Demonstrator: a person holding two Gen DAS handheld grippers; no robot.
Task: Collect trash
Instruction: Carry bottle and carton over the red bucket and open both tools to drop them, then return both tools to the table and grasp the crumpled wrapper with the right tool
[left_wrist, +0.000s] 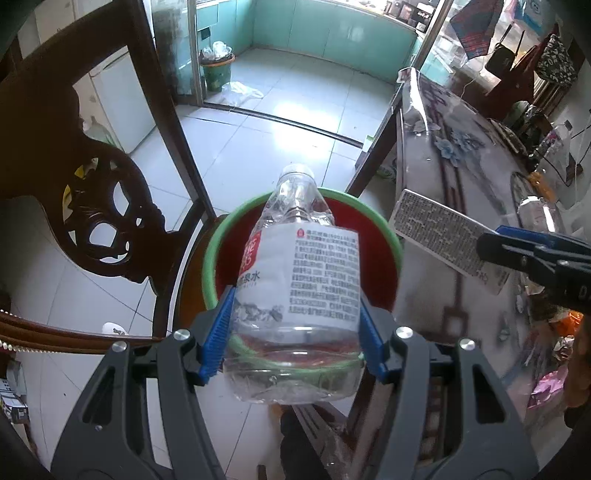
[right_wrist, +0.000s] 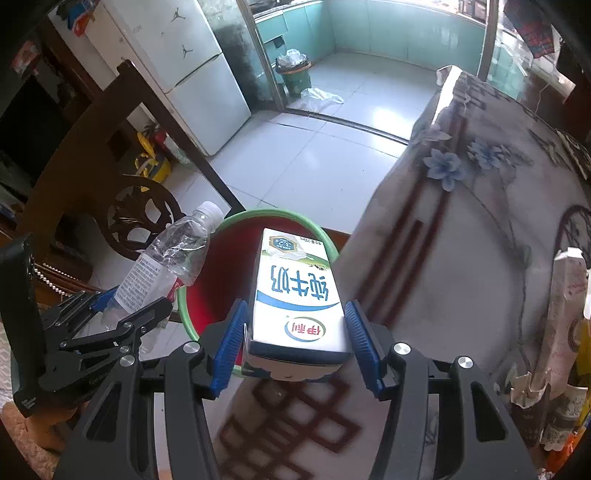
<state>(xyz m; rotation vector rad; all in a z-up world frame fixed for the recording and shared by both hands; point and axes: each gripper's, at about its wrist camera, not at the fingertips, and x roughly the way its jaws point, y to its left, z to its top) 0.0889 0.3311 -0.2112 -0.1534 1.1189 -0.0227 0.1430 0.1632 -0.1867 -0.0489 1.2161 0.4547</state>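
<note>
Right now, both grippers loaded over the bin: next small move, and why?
Probably open the left gripper first. Its bottle hangs neck-down over the red bin, so it should fall straight in. The right gripper holds the milk carton above the bin's rim nearer the table; ease it inward before releasing.

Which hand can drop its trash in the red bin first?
Probably left. The left tool holds the water bottle right above the red bin. The right tool's milk carton hangs nearer the rim.

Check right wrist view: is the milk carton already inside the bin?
No. The carton is clamped in the right gripper, held above the red bin.
</note>
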